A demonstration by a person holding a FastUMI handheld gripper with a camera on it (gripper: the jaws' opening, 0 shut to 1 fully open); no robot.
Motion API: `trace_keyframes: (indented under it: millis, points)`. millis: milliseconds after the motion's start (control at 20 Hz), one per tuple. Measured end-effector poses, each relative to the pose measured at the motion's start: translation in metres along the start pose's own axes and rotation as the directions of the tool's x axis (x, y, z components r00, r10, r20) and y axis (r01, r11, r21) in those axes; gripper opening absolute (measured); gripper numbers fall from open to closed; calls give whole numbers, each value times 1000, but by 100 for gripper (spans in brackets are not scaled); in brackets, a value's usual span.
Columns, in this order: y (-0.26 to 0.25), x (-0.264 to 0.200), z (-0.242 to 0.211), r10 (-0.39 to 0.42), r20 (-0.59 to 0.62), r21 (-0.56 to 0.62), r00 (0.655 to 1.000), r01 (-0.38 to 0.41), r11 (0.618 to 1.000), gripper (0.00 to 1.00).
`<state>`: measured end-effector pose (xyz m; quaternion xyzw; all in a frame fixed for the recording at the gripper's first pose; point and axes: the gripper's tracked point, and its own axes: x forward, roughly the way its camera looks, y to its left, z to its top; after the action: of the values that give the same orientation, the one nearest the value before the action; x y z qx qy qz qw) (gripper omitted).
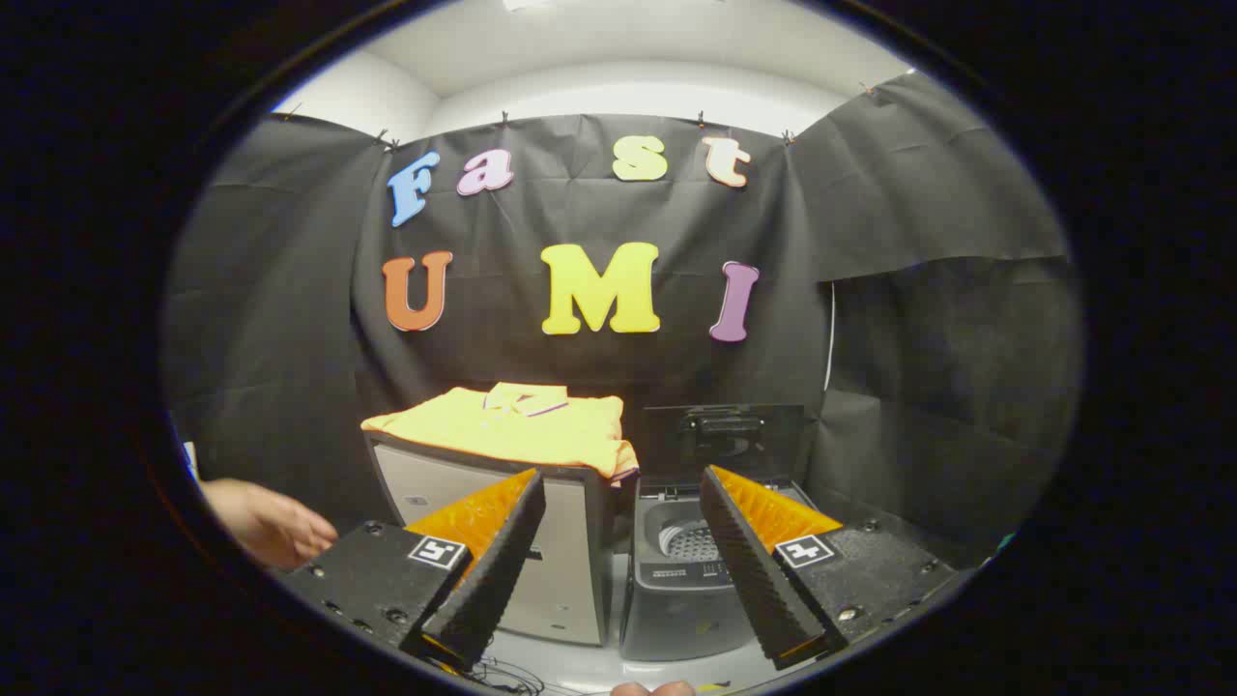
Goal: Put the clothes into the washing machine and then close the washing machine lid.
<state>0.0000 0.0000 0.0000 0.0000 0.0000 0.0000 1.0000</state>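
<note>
The gripper (618, 541) hangs wide open, nothing between its fingers. Beyond them, the small grey washing machine's (681, 590) drum lies unobstructed under its raised dark lid (725, 435); a hand (271, 522) intrudes beside the left finger.

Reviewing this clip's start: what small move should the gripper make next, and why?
Probably ease forward and up toward the yellow shirt. The gripper is open and holds nothing, the shirt lies folded on the grey cabinet beyond the fingers, and the washing machine beside it has its lid raised.
</note>
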Motion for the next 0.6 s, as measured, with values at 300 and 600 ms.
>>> trace_keyframes:
  millis: [300,600]
  points:
    - [-23,6,10,2,5,28,1000,-2,1000,100]
    - [-30,7,26,5,38,20,999,-6,1000,100]
